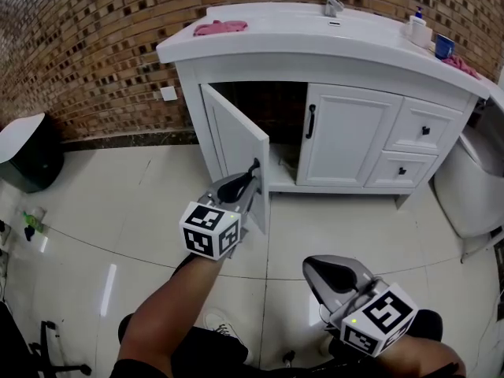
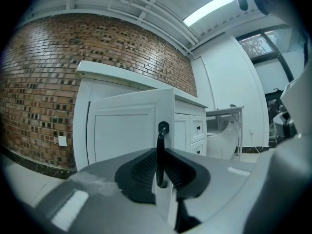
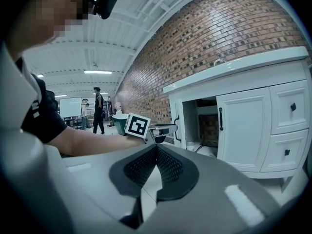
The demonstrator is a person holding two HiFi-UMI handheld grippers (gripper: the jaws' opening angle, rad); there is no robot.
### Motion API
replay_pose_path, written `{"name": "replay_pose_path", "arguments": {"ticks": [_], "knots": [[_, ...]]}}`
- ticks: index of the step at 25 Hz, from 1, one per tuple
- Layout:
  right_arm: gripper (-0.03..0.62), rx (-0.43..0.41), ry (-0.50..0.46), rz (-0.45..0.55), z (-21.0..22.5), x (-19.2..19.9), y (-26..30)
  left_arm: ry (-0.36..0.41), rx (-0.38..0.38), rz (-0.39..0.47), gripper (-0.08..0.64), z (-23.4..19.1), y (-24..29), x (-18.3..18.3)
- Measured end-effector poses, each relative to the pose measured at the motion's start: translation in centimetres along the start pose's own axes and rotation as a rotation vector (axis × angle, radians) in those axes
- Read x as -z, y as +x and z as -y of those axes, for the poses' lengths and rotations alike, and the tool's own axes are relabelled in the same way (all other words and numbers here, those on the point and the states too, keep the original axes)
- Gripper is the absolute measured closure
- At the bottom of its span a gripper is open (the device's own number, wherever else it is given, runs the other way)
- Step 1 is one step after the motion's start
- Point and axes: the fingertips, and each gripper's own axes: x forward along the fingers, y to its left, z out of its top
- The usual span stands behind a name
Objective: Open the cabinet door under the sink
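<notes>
Head view: the cabinet door (image 1: pixel 236 142) is seen standing swung out below the sink (image 1: pixel 315 34), with the left tool (image 1: pixel 246 181) at its free edge and the right tool (image 1: pixel 324 272) low over open floor (image 1: pixel 142 203). Left gripper view: the handle (image 2: pixel 160 152) is clamped between the jaws. Right gripper view: the jaws are pressed together, empty.

Smooth painted cabinet door (image 1: pixel 236 144), glossy floor (image 1: pixel 142 203)

Two doors are counted, left door (image 1: pixel 236 144) and right door (image 1: pixel 346 136), two drawers, upper drawer (image 1: pixel 413 124) and lower drawer (image 1: pixel 394 164), two grippers, left gripper (image 1: pixel 253 169) and right gripper (image 1: pixel 313 272), and one tap (image 1: pixel 332 2).
</notes>
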Motion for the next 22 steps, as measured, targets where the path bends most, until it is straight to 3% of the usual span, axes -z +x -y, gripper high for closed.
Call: {"name": "replay_pose_path", "arguments": {"ticks": [22], "knots": [[0.584,-0.021,-0.026,-0.025,-2.3,1.0,1.3,-0.003,-0.206,0.034,0.539,-9.2,-10.7,1.1]]}}
